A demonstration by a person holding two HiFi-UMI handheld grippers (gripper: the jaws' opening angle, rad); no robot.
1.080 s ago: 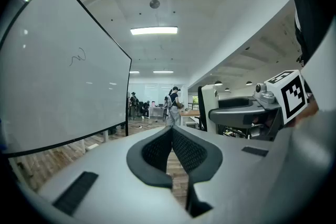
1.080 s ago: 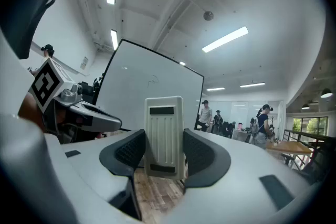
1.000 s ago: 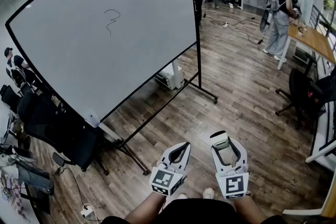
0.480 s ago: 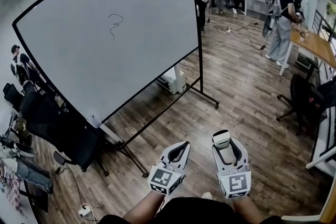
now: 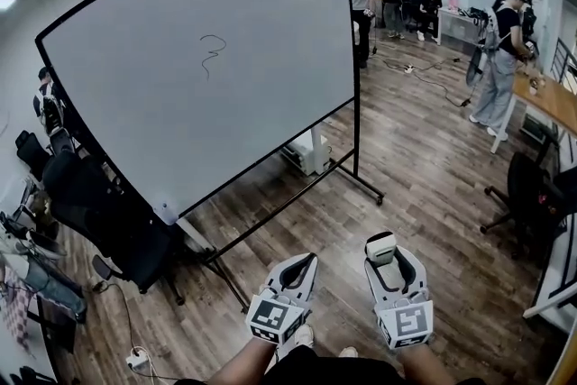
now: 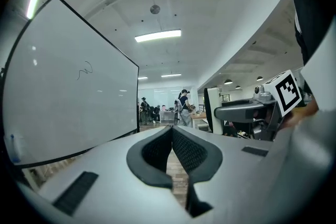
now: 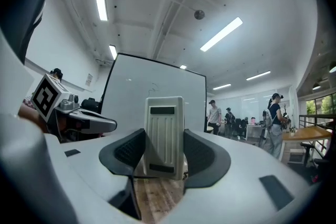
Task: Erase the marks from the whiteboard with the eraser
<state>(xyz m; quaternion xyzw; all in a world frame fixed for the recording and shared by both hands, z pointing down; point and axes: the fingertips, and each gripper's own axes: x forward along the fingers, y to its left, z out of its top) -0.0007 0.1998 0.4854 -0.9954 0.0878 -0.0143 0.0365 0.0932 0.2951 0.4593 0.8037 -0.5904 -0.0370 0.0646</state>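
A large whiteboard (image 5: 225, 95) on a black wheeled stand fills the upper left of the head view, tilted away to the right. One dark squiggle mark (image 5: 212, 55) sits in its upper middle; the same mark (image 6: 85, 71) shows in the left gripper view. My right gripper (image 5: 382, 255) is shut on a white ribbed eraser (image 7: 164, 136), held upright between its jaws, its tip (image 5: 380, 242) poking out. My left gripper (image 5: 303, 264) is shut with nothing in it, its pads (image 6: 181, 147) touching. Both grippers hang low over the floor, well short of the board.
Black office chairs (image 5: 99, 221) crowd the board's left foot. The stand's legs (image 5: 361, 185) reach out over the wood floor. Several people (image 5: 500, 59) stand at the back right near a wooden desk (image 5: 550, 99). A black chair (image 5: 532, 203) stands at right.
The view has shifted so the whiteboard sits further right and lower, a little nearer. Both grippers stay low and keep their grip states.
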